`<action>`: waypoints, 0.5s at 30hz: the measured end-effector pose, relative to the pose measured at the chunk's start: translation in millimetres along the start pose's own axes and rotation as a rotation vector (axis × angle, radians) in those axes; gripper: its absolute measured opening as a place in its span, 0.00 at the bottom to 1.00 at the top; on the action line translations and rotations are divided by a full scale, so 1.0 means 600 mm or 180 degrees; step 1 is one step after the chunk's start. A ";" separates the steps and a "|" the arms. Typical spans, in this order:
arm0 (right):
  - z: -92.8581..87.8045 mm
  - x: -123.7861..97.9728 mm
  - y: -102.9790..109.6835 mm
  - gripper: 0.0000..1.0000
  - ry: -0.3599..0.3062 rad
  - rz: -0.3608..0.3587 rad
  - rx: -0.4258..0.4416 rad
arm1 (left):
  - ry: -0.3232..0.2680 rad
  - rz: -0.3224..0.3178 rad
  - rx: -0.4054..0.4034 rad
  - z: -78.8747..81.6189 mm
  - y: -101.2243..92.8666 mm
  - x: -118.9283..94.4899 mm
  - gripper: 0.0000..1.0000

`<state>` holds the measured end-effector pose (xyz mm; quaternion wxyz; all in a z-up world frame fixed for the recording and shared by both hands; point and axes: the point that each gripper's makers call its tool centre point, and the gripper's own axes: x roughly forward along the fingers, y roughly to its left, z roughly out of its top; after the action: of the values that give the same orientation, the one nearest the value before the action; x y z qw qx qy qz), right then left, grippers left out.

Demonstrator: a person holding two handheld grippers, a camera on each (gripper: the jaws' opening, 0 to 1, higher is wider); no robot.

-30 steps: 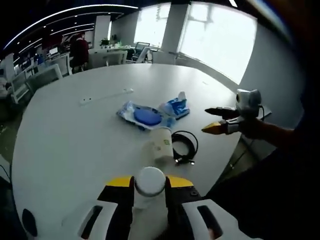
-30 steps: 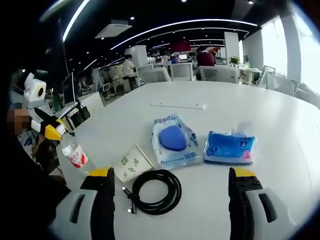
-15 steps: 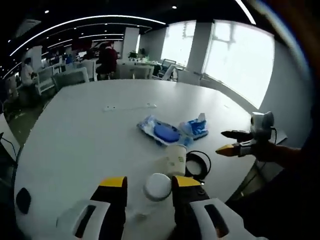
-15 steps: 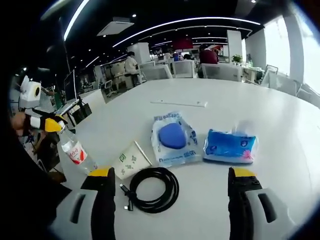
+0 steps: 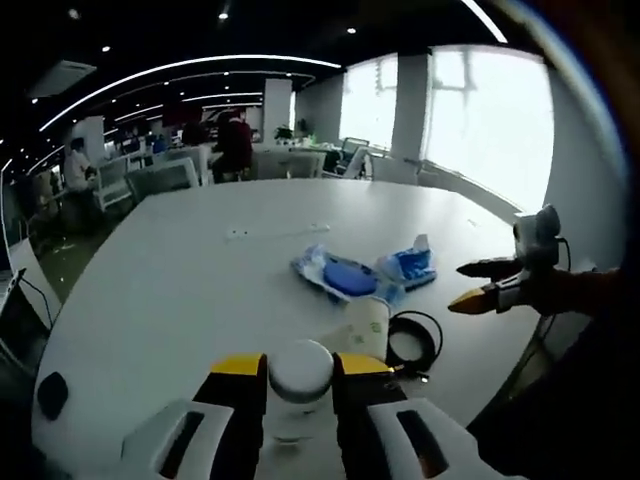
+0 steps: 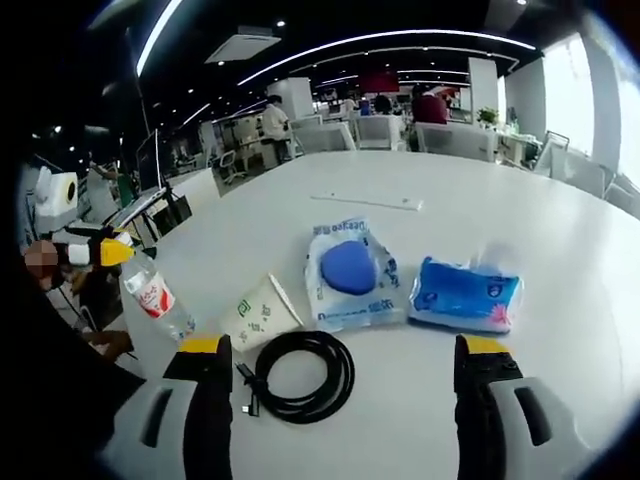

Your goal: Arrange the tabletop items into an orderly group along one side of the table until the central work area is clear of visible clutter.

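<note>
White table [image 6: 560,230]: my left gripper [image 5: 298,385] pinches the bottle [image 6: 155,298] beside the cup [image 6: 258,313], which a swing could topple; right gripper [image 6: 340,400] spread.

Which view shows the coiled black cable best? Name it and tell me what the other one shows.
The right gripper view: the black cable lies whole and near on the white table, its plug end showing, beside the paper cup. In the left gripper view the cable is small and partly hidden behind the cup.
</note>
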<state>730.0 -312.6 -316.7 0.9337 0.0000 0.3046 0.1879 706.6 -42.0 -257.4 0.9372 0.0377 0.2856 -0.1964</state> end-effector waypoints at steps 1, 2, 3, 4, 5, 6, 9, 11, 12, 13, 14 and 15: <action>0.000 0.000 -0.001 0.88 -0.0001 -0.0001 0.0002 | -0.0011 -0.0003 0.0002 0.000 -0.001 0.000 0.24; 0.000 0.000 -0.002 0.88 -0.0003 -0.0002 0.0005 | -0.0014 -0.0010 -0.0001 0.000 -0.002 0.001 0.24; -0.001 0.000 -0.004 0.88 0.0001 -0.0006 0.0008 | -0.0036 -0.0004 -0.0012 0.000 -0.001 0.001 0.23; -0.002 0.000 -0.005 0.88 0.0005 -0.0008 0.0007 | -0.0052 -0.0001 0.0005 0.000 -0.002 0.001 0.23; -0.003 0.000 -0.005 0.88 0.0009 -0.0012 0.0008 | -0.0077 0.0009 0.0035 0.001 -0.002 0.001 0.23; -0.004 0.000 -0.004 0.88 0.0012 -0.0017 0.0009 | -0.0090 0.0006 0.0039 0.001 -0.002 0.001 0.23; -0.006 0.000 -0.008 0.88 0.0009 -0.0037 0.0024 | -0.0127 -0.0006 0.0092 0.003 0.000 0.008 0.23; -0.006 -0.001 -0.011 0.88 -0.0001 -0.0048 0.0025 | -0.0105 -0.0015 0.0116 -0.003 0.002 0.010 0.22; -0.005 -0.001 -0.012 0.88 -0.0008 -0.0056 0.0031 | -0.0086 -0.0004 0.0136 -0.003 0.003 0.010 0.22; -0.006 -0.001 -0.013 0.88 -0.0009 -0.0061 0.0040 | -0.0088 -0.0008 0.0121 -0.003 0.004 0.010 0.22; -0.006 -0.001 -0.014 0.88 -0.0011 -0.0068 0.0044 | -0.0090 -0.0006 0.0118 -0.003 0.005 0.010 0.22; -0.007 -0.001 -0.014 0.88 -0.0011 -0.0076 0.0048 | -0.0092 -0.0011 0.0136 -0.005 0.008 0.011 0.21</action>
<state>730.0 -320.9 -320.6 0.9364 0.0037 0.3044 0.1744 712.2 -39.2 -263.8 0.9399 0.0544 0.2679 -0.2046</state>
